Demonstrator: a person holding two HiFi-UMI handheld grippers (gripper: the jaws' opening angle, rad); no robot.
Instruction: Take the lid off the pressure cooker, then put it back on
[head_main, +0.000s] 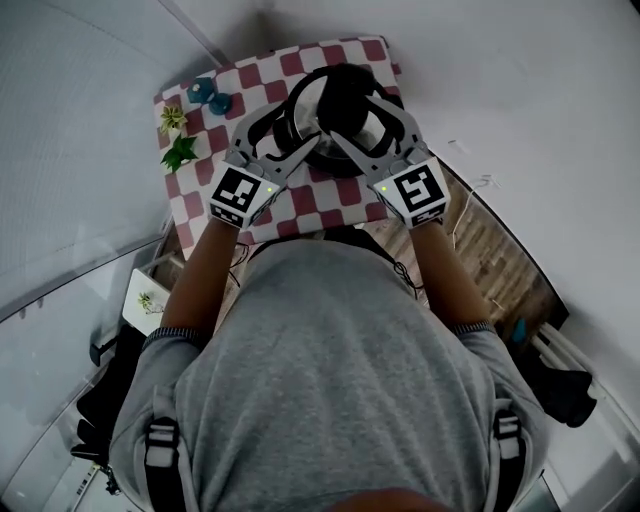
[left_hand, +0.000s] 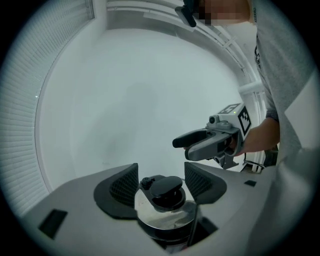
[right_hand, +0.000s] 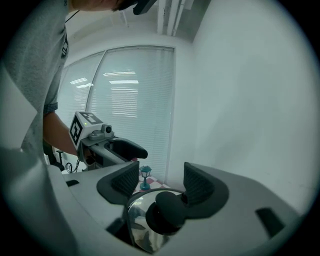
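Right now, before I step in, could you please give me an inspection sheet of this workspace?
Surface: red-and-white checked tablecloth lying flat on a small table.
Job's things: stainless-steel pressure cooker lid with black plastic handle; it appears seated on the pot.
Clutter: two small green plants and a small teal lantern ornament at the cloth's left edge, apart from the cooker.
Grippers: left tongs and right tongs are both open, flanking the handle; no grip seen.
Cables: thin pale cable on the floor at right.
Surroundings: white wall, white window blinds, wood-plank floor.

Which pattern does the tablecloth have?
Red and white checks cover the tablecloth; the head view shows it best.
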